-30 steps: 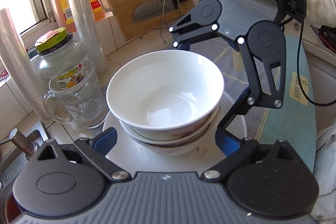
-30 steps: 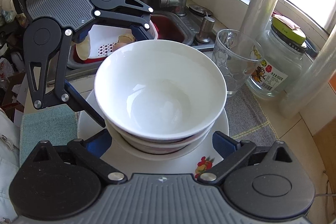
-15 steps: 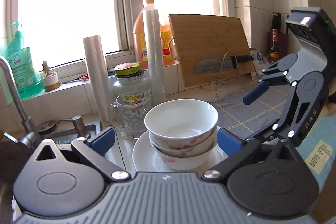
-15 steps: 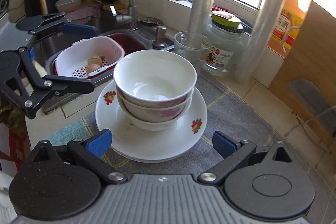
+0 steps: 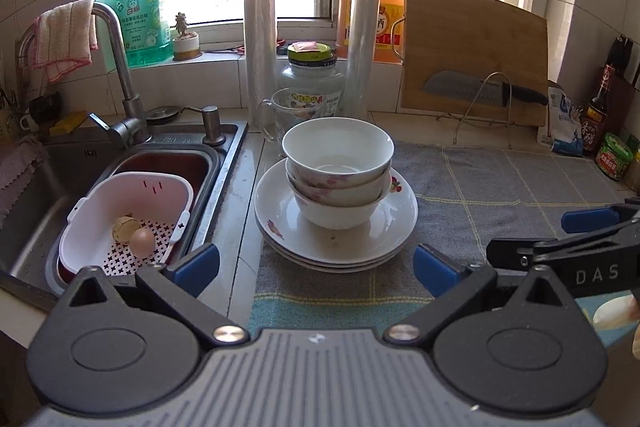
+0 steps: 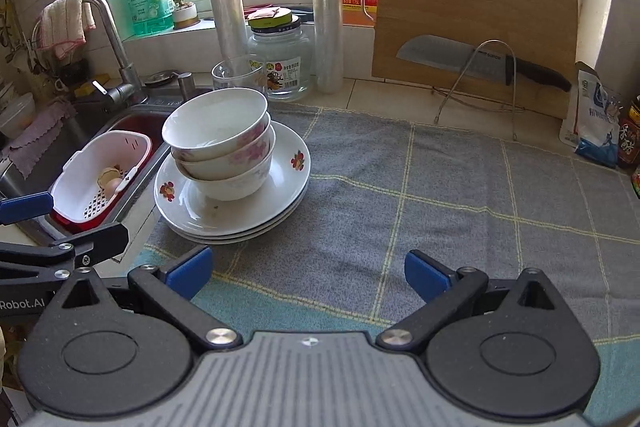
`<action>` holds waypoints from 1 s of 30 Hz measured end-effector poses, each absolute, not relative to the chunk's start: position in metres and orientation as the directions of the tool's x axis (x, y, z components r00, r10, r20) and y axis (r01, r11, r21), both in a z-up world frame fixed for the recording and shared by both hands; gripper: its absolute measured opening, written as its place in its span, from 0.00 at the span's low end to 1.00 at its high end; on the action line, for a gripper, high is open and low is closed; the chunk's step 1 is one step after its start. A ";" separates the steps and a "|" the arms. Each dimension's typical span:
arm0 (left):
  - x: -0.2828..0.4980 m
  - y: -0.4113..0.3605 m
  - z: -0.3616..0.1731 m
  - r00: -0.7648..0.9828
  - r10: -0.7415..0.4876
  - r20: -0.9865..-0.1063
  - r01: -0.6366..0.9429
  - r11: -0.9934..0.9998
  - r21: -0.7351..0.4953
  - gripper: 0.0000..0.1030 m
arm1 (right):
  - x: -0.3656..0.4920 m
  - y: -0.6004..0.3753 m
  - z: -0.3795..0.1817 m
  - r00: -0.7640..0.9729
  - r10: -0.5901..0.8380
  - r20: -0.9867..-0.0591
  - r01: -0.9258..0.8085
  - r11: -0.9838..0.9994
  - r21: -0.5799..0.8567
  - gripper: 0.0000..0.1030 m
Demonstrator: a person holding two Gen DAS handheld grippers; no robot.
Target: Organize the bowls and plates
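My left gripper (image 5: pixel 316 263) and right gripper (image 6: pixel 308 273) both gape, holding nothing (bowls (image 5: pixel 338 163) sit nested on the plates (image 5: pixel 336 227)).

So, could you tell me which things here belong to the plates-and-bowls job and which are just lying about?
Belongs to the job:
- stacked bowls
- stack of plates beneath them
- left gripper and right gripper, both open and empty

Just lying about:
- glass mug
- glass jar
- cutting board
- knife
- pink strainer basket in the sink
- soap bottle
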State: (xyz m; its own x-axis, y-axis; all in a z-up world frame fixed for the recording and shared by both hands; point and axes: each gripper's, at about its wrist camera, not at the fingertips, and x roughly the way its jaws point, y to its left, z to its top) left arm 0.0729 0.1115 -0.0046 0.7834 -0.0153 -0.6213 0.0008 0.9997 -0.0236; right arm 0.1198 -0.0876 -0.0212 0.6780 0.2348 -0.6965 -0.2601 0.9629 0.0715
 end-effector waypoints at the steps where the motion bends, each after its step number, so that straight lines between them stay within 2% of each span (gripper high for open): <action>1: 0.069 0.110 -0.003 0.785 -0.008 -0.619 -0.001 1.000 -0.014 0.99 | 0.116 -0.089 -0.019 0.680 0.238 -0.694 -0.263 0.962 0.073 1.00; 13: 0.051 0.101 0.012 0.801 0.044 -0.597 -0.039 0.999 0.022 0.99 | 0.095 -0.091 -0.007 0.724 0.225 -0.652 -0.252 0.966 0.055 1.00; 30: 0.057 0.097 0.021 0.807 0.052 -0.588 -0.050 0.999 0.019 0.99 | 0.101 -0.095 0.002 0.745 0.221 -0.629 -0.243 0.969 0.052 1.00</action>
State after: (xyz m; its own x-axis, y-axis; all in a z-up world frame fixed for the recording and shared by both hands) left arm 0.0566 0.0973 0.0212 0.8069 0.0515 -0.5885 -0.0496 0.9986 0.0194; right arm 0.1005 -0.0945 0.0024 0.7450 0.2208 -0.6295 -0.2432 0.9686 0.0519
